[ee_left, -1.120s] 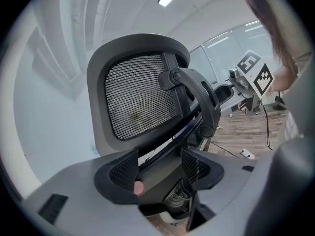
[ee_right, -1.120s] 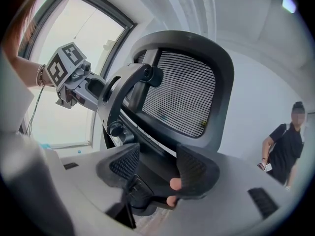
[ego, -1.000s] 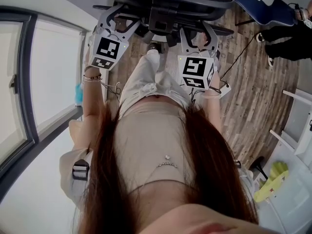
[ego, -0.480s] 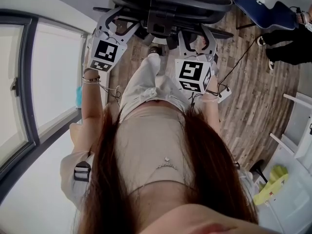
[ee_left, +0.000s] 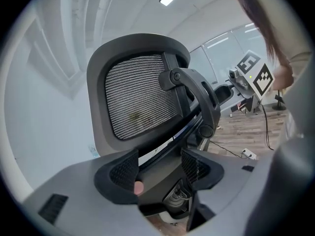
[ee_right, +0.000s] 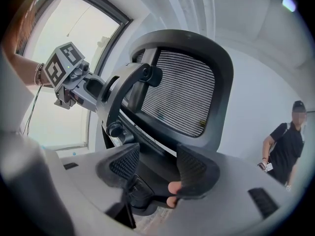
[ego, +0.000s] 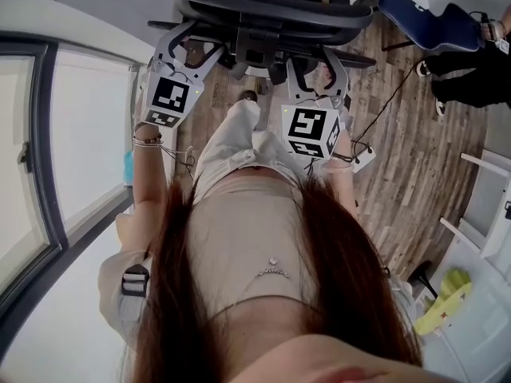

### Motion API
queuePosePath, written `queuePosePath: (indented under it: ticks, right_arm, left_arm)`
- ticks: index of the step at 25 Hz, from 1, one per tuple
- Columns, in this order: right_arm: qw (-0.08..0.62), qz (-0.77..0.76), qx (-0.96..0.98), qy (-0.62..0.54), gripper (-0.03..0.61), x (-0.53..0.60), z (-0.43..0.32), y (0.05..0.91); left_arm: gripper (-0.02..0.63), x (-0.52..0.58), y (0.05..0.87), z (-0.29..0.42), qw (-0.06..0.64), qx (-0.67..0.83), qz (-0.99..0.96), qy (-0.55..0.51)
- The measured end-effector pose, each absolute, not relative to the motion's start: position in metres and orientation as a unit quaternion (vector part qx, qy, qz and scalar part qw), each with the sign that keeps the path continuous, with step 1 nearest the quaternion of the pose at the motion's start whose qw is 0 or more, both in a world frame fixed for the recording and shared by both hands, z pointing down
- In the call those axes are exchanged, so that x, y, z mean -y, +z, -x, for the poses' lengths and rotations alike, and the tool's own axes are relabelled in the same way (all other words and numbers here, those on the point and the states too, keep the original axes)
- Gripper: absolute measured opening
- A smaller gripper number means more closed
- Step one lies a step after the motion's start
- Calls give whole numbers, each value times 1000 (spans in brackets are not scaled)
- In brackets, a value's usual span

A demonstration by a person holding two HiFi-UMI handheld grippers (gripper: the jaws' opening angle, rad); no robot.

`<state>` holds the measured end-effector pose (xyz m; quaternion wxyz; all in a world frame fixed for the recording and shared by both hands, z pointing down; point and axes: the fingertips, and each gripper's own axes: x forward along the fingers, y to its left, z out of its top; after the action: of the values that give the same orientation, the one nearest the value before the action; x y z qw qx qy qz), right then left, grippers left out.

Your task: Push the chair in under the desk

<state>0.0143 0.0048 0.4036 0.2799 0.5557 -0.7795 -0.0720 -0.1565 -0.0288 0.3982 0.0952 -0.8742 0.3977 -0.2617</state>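
Note:
A black office chair (ego: 267, 10) with a mesh back stands at the top of the head view, on the wood floor. My left gripper (ego: 190, 46) is open against the left side of its back frame, and my right gripper (ego: 318, 66) is open against the right side. In the left gripper view the mesh backrest (ee_left: 140, 100) rises ahead, and a dark bar of the frame lies between the spread jaws of the left gripper (ee_left: 160, 168). The right gripper view shows the same backrest (ee_right: 179, 97), with the frame between the jaws of the right gripper (ee_right: 157, 168). No desk is clearly visible.
A glass wall with a dark frame (ego: 48, 150) runs along the left. A blue seat (ego: 431, 22) and a person in black (ego: 479, 70) are at the top right. A white power strip (ego: 365, 155) with a cable lies on the floor, and white furniture (ego: 487, 206) stands at the right.
Both grippers and the chair have moved forward, up the head view, and the person has stepped after them. The jaws stay spread.

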Motion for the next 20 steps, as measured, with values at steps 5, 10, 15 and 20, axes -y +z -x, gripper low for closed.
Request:
queuePosePath:
  ticks: [5, 10, 15, 20]
  right_arm:
    - [279, -557, 779, -72, 240, 2, -16, 402]
    - [280, -557, 778, -71, 239, 11, -17, 403]
    - [281, -558, 777, -71, 241, 17, -18, 404]
    - [280, -555, 780, -70, 244, 27, -22, 405]
  left_arm:
    - [271, 38, 397, 155, 92, -393, 876, -263]
    - [272, 48, 398, 154, 90, -390, 877, -268]
    - [272, 57, 400, 152, 88, -388, 875, -275]
    - [272, 65, 401, 149, 83, -390, 874, -276]
